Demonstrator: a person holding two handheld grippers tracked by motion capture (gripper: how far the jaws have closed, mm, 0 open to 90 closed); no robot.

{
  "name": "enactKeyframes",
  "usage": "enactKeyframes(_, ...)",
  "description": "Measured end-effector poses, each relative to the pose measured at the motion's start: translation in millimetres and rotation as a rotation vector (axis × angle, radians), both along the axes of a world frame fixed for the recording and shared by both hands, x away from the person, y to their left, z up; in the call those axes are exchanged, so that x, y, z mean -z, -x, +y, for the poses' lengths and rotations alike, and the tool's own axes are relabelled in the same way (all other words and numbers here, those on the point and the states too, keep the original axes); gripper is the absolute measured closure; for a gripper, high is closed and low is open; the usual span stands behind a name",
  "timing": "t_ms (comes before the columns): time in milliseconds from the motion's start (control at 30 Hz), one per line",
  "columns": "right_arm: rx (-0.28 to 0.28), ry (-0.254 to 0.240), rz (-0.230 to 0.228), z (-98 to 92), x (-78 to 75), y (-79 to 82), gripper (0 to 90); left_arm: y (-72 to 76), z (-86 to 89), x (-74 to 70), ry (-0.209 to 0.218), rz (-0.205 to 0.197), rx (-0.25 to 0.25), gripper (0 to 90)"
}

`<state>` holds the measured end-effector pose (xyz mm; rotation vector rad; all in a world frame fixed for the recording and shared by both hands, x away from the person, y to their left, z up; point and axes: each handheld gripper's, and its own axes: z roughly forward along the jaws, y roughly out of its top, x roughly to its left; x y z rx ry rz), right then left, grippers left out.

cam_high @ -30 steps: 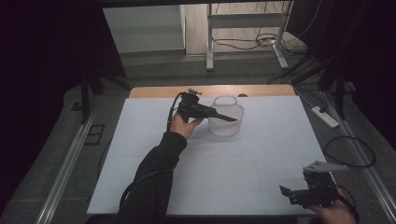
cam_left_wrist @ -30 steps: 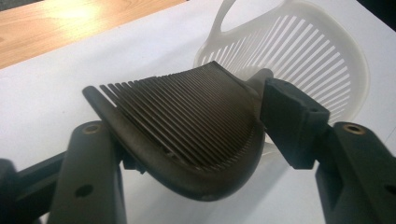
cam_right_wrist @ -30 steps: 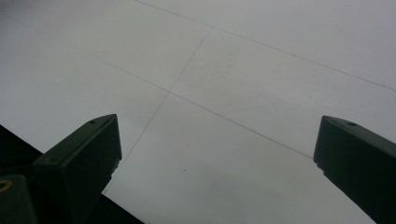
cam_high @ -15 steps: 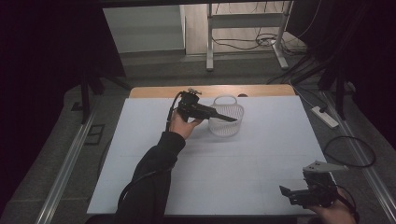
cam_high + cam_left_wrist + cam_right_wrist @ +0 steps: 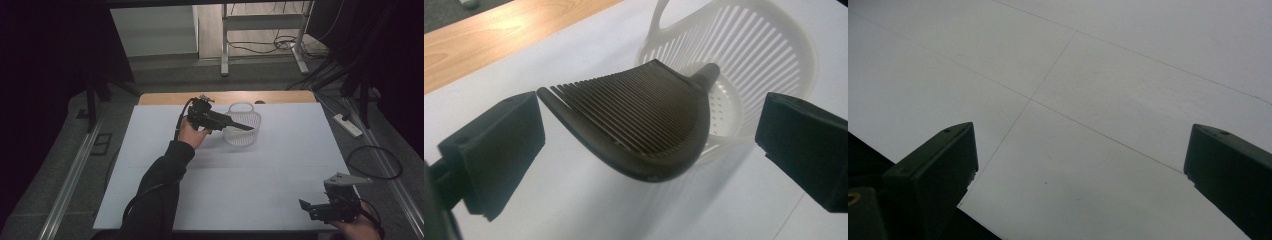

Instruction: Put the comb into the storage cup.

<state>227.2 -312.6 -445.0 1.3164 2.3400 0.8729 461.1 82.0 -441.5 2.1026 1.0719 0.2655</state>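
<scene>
A black slotted spatula head lies between the wide-apart jaws of my left gripper, and neither pad touches it. Its handle end dips into a white slatted basket. The jaws have just been opening. In the high view the left gripper is held just left of the basket at the far middle of the table, and the spatula reaches over the basket's rim. My right gripper stands open above the table's near right corner; nothing is between its jaws.
A white sheet covers the table, with a wooden strip bare along the far edge. On the floor to the right are a power strip and a coiled cable. A metal stand rises behind the table.
</scene>
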Motion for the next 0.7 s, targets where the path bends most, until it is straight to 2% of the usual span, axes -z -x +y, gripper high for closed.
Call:
enactKeyframes(300,0.002,-0.003,0.001,-0.4,0.0,-0.1,1.3,8.7,9.1,-5.1,-0.025,-0.03,0.027,0.0)
enactKeyframes(600,0.001,-0.002,0.0,-0.3,-0.1,0.2,1.3,19.6,17.3,-9.1,-0.009,-0.047,0.053,0.0)
enactKeyframes(700,0.001,-0.002,-0.001,-0.3,-0.2,0.3,1.2,24.0,18.9,-8.8,-0.022,-0.052,0.065,0.0)
